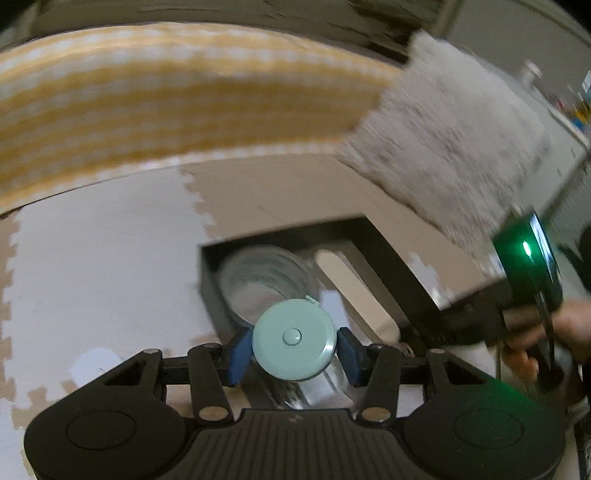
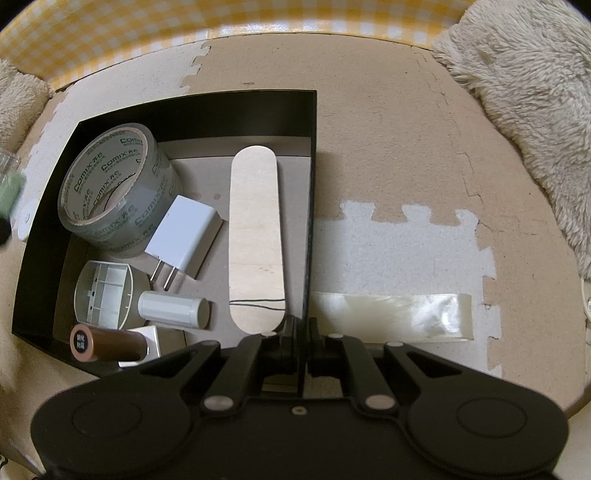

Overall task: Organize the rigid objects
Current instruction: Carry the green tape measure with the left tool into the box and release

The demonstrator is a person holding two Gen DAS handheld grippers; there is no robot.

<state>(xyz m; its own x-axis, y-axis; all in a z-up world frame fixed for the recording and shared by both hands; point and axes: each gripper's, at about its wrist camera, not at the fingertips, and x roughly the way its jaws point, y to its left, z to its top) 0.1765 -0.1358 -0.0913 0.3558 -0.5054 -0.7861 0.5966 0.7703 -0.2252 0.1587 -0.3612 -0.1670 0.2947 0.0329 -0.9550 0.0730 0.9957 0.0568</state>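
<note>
My left gripper [image 1: 293,347] is shut on a round mint-green tape measure [image 1: 293,338], its blue pads [image 1: 240,350] pressing both sides, above a black box [image 1: 388,258]. Blur smears this view. In the right wrist view the black box [image 2: 240,114] holds a roll of clear tape [image 2: 114,195], a white charger plug [image 2: 184,236], a long wooden board [image 2: 255,240], a white cylinder [image 2: 173,308], a brown cylinder [image 2: 107,345] and a white plastic part [image 2: 103,295]. My right gripper [image 2: 301,325] is shut on the box's right wall near its front corner.
The box sits on beige and white foam puzzle mats [image 2: 388,147]. A yellow checked cloth [image 2: 147,33] borders the far side, a fluffy grey blanket [image 2: 535,110] the right. A strip of clear tape [image 2: 391,314] lies right of the box. A clear glass jar [image 1: 317,387] shows under the tape measure.
</note>
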